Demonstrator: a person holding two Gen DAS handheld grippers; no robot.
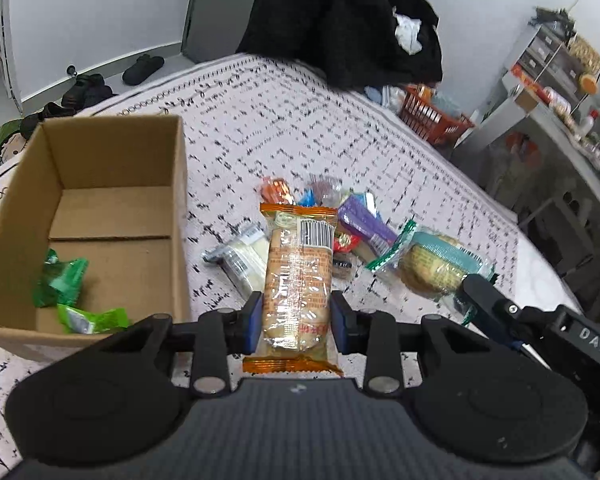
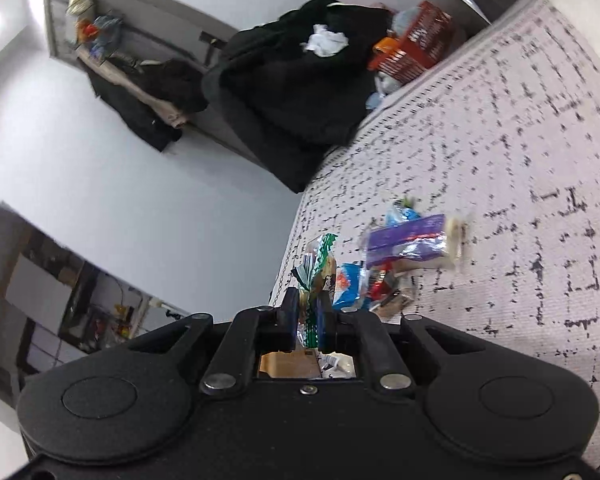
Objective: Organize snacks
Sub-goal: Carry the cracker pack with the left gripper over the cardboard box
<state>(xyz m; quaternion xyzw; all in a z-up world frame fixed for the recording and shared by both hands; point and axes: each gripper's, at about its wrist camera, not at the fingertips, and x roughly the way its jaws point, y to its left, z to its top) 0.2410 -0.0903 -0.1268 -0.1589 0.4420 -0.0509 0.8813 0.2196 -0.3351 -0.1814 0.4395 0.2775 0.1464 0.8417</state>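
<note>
Snacks split: my left gripper [image 1: 296, 320] clamps the orange-wrapped cake [image 1: 298, 280] beside the cardboard box [image 1: 172, 184], my right gripper [image 2: 308, 320] pinches only the green-edged packet [image 2: 320, 264] by its crimp. Risks — thin seal slipping free, or the long cake catching the box wall and pivoting out.

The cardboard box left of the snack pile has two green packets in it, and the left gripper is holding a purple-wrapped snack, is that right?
Not quite. The left gripper holds an orange-wrapped snack, not a purple one, as the left wrist view shows. The cardboard box does hold two green packets.
</note>
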